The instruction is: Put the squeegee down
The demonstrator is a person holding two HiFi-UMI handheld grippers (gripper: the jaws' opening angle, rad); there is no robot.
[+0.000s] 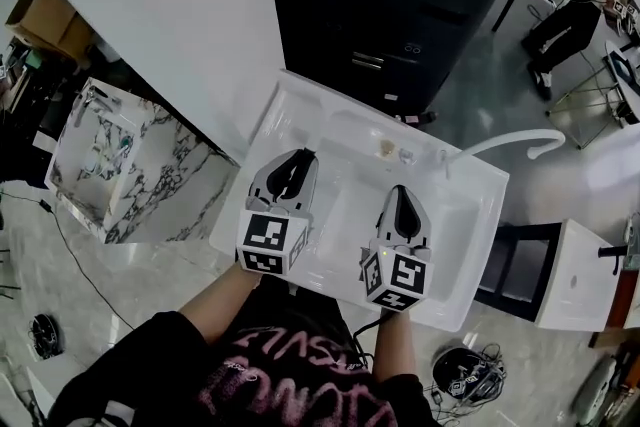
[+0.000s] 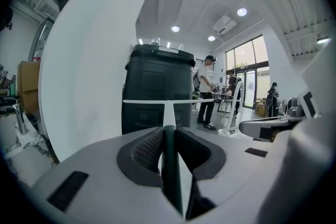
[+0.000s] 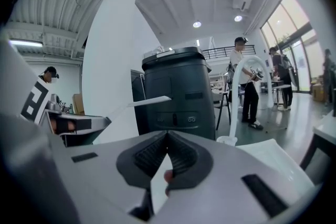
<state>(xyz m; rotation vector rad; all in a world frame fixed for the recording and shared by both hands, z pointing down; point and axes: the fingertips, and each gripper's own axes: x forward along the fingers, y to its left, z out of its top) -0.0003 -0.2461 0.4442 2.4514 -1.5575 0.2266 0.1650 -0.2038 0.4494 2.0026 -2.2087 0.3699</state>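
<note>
Left tool (image 2: 168,134) clamping handle of white T-shaped plastic squeegee (image 2: 167,103). Right tool (image 3: 168,136), jaws together, empty, hovering over white rectangular ceramic sink (image 1: 345,190).

Head cam sat above the person & looked steeply down on the white rectangular ceramic sink (image 1: 470,215), w/ the left gripper (image 1: 296,160) & right gripper (image 1: 401,190) near. Left gripper cam sat low & close behind its own jaws, facing far along the white T-shaped squeegee (image 2: 169,111) to the tall black cabinet (image 2: 157,86). Right gripper cam faced the same way from further right. All 3 shared the cabinet. Right & head cams shared the white curved tap (image 3: 233,113).
</note>
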